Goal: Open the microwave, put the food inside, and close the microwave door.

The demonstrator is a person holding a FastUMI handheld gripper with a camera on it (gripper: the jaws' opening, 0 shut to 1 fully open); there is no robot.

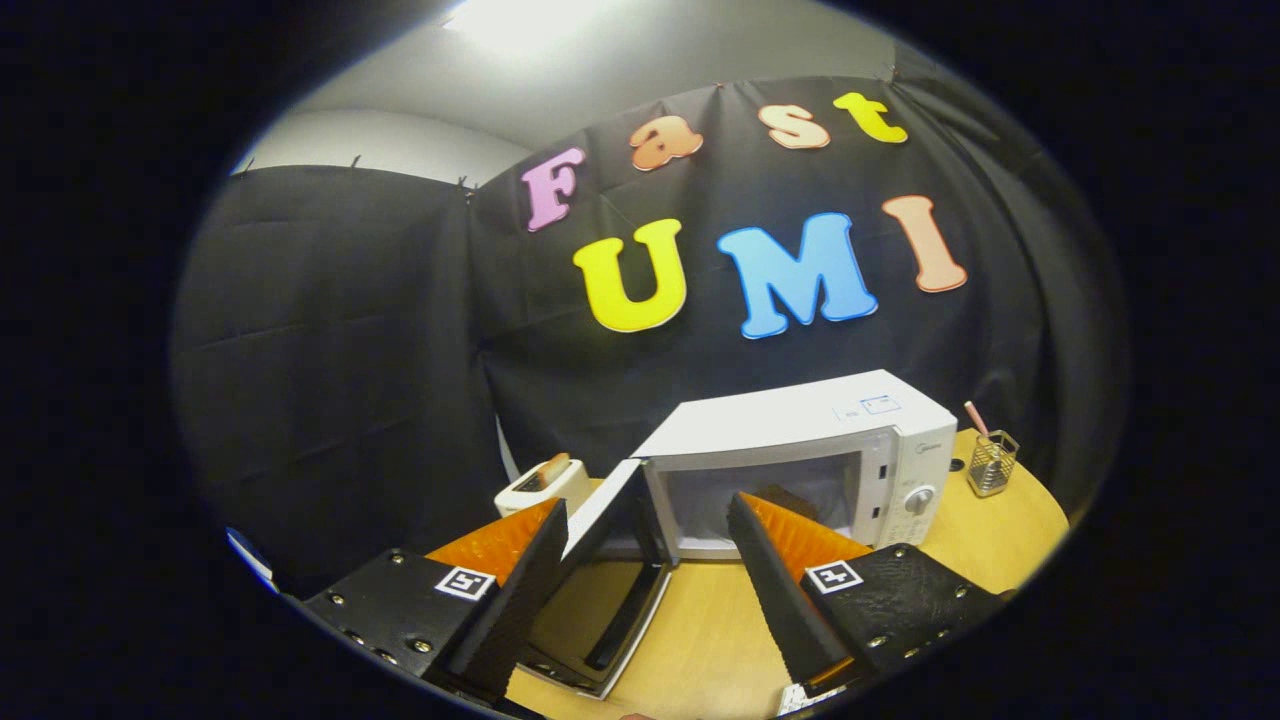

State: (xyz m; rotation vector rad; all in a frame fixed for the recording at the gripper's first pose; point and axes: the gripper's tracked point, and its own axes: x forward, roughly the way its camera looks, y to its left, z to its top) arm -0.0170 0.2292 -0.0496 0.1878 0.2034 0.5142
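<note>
Spread wide, the claw (650, 515) grips nothing; its wedge-shaped fingers (770, 590) carry ribbed pads. Between them, the boxy white microwave (800, 440) sits on the smooth wooden counter (700, 640), its door (610, 540) swung open. A toaster (543, 483) holding bread stands left of it, a wire-mesh holder (991, 463) right.

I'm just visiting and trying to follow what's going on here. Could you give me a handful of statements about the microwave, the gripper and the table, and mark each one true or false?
1. The microwave door is closed. False: it is swung open.
2. The gripper has its fingers spread apart with nothing held between them. True.
3. A toaster stands beside the microwave, on the side of the open door. True.
4. The wire holder sits on top of the microwave. False: it stands on the wooden table, next to the control panel side.
</note>
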